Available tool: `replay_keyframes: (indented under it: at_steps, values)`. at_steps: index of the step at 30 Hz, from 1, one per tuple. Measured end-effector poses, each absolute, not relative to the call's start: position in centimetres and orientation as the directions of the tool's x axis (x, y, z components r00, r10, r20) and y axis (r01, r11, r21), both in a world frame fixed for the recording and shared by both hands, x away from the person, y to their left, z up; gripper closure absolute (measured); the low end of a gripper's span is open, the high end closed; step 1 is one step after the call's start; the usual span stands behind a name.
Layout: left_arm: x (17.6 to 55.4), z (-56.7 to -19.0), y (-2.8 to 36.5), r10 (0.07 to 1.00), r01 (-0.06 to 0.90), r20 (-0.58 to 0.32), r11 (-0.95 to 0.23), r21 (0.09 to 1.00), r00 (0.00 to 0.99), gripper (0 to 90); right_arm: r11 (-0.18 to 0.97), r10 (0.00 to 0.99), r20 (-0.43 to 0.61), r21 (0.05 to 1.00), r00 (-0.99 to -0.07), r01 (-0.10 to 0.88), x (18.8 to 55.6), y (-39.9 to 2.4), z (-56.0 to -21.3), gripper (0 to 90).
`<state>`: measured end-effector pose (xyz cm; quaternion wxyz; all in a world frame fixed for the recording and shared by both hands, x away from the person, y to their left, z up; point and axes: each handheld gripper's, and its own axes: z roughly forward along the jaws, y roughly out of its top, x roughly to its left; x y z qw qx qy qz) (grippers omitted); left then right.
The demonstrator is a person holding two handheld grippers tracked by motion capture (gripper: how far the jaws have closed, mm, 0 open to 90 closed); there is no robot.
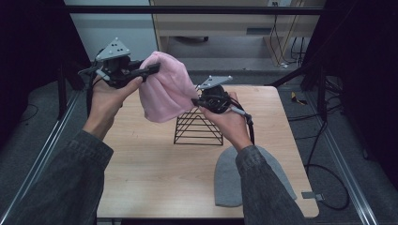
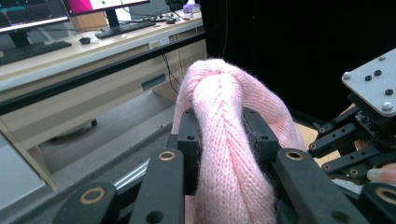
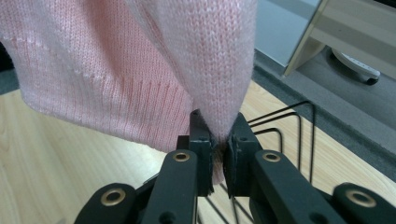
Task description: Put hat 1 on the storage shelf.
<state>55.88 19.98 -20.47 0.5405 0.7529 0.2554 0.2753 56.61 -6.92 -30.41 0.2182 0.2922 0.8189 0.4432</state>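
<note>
Pink knit beanie (image 1: 164, 89) (soft, light, stretchy) hung between left gripper (image 1: 152, 70) and right gripper (image 1: 196, 101), both clamped on its fabric; grip the ribbed hem.

Light wood bench (image 1: 155, 173). Black wire rack (image 1: 198, 127) stands near its middle. Grey knit beanie (image 1: 228, 180) lies flat by the near right edge, partly under a sleeve.

Two knit hats, one pink (image 1: 163, 89), one grey (image 1: 227, 180); one wire rack (image 1: 197, 126)
</note>
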Motion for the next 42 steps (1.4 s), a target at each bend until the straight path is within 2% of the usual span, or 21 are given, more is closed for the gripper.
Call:
replay_keyframes:
  at_steps: [14, 42]
  values:
    - [59.2, -22.6, 17.3, 0.658, 0.083, 0.121, -0.27, 0.959, 0.743, 71.6, 0.414, 0.715, -0.102, 0.859, -0.692, 0.301, 57.8, -9.2, -32.5, 82.9]
    - [59.7, -25.1, 14.0, 0.618, 0.075, 0.114, -0.271, 0.96, 0.778, 69.6, 0.393, 0.73, -0.117, 0.878, -0.673, 0.274, 56.2, -12.5, -35.5, 82.3]
